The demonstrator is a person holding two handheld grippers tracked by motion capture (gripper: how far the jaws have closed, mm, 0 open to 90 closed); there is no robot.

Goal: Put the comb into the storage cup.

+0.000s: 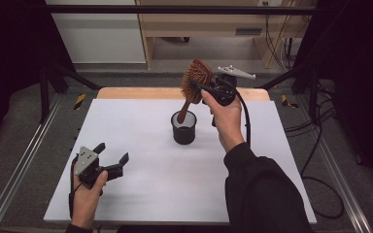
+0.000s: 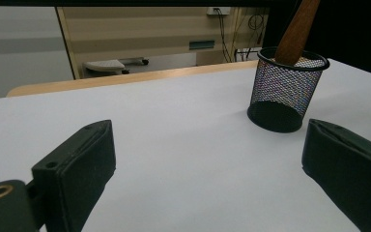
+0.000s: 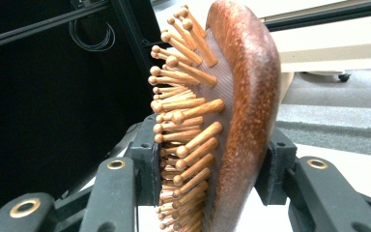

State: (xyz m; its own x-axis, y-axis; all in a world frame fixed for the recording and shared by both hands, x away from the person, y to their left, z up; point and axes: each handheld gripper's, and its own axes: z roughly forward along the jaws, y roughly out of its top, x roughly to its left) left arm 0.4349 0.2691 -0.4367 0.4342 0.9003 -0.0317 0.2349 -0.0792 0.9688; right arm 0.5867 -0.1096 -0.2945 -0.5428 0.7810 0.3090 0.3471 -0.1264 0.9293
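A wooden hairbrush point(image 1: 193, 82) with peg bristles is held head-up above the table, its handle end dipping into a black mesh cup point(image 1: 184, 127). My right gripper point(image 1: 201, 87) is shut on the brush head point(image 3: 232, 121), bristles against one jaw and the smooth back against the other. The left gripper point(image 1: 111, 157) rests low on the white table near the front left, open and empty. In the left gripper view the mesh cup point(image 2: 285, 89) stands ahead at the right with the brown handle point(image 2: 297, 31) leaning inside it.
The white tabletop point(image 1: 165, 170) spreads around the cup. A wooden strip point(image 1: 136, 93) edges its far side. Black frame bars and cables point(image 1: 320, 126) run along both sides. Cabinets point(image 1: 199, 24) stand behind.
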